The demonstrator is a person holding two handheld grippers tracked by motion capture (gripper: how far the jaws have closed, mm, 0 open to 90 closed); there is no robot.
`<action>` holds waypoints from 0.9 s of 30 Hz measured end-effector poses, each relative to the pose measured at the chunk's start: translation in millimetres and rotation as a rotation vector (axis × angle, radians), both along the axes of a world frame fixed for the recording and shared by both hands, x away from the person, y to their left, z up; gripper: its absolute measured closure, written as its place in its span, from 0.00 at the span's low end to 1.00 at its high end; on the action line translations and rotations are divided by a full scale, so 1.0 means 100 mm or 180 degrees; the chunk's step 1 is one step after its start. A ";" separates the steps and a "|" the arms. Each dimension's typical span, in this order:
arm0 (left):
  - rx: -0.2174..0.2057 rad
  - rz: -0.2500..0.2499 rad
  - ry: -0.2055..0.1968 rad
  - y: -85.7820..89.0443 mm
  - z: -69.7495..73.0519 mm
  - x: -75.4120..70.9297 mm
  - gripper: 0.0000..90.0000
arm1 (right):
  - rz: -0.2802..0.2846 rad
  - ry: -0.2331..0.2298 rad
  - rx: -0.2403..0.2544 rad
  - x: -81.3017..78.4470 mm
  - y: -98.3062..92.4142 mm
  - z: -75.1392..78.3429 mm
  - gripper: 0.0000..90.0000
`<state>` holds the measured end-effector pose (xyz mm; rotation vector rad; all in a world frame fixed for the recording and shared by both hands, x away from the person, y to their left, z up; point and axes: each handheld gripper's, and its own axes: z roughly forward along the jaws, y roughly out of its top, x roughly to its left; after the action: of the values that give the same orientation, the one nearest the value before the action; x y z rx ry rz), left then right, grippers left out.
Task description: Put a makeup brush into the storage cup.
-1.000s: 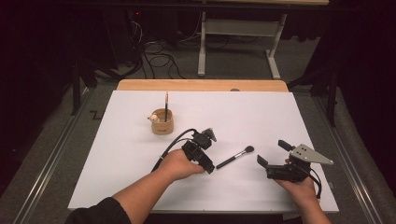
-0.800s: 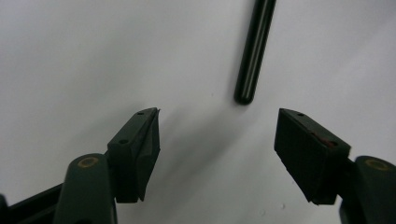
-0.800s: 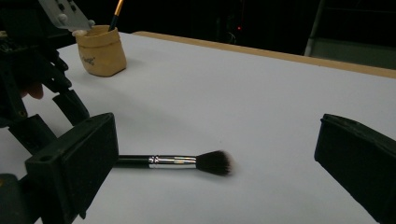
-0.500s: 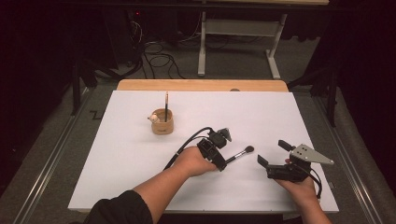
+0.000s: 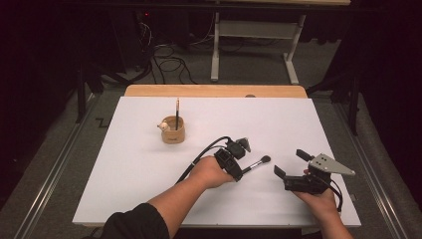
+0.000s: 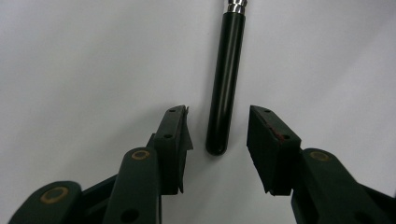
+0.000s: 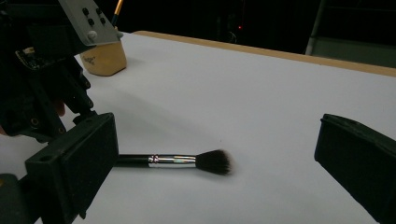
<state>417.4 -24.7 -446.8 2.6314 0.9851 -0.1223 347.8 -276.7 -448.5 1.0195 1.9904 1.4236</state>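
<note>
A makeup brush [image 5: 256, 164] lies flat on the white tabletop [image 5: 298, 124], near its front edge, between the two hands, its dark bristle head pointing away toward the right and its black handle toward the left hand-held gripper [image 5: 242, 158]. That gripper is down at the handle's end. In the left gripper view its jaws have just been closing and stand partly open, with the rounded butt of the brush handle [image 6: 225, 88] between the two pads; a gap shows on each side, so the pads are not pressing on it.

The right hand-held gripper [image 5: 286, 167] rests near the tabletop's front right, a little apart from the brush's bristles, and its jaws are spread wide with nothing between them. In the right gripper view the brush [image 7: 187, 161] lies sideways on the tabletop beyond these jaws.

Farther back on the left stands a small wooden cup [image 5: 173, 133] holding an upright pencil [image 5: 177, 110], well apart from the brush.
</note>
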 end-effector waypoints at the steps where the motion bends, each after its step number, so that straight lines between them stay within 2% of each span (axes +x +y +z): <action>1: 0.0001 0.0001 0.0005 0.00 0.00 0.00 0.66 | -0.0001 0.0000 0.0000 0.00 0.00 0.00 0.01; 10: 0.0038 -0.0091 0.0001 -0.05 -0.02 -0.02 0.74 | -0.0002 0.0010 0.0002 0.00 0.00 0.00 0.01; 19: 0.0076 -0.0162 -0.0002 -0.06 -0.03 -0.01 0.77 | 0.0002 0.0020 -0.0007 0.00 0.00 -0.01 0.01; 27: 0.0160 -0.0206 -0.0081 -0.09 -0.03 -0.03 0.80 | -0.0003 0.0027 -0.0006 0.01 0.00 -0.01 0.01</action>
<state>413.9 -33.5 -449.7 2.7046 0.9062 -0.0802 348.4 -276.6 -449.4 1.0272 1.9966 1.4189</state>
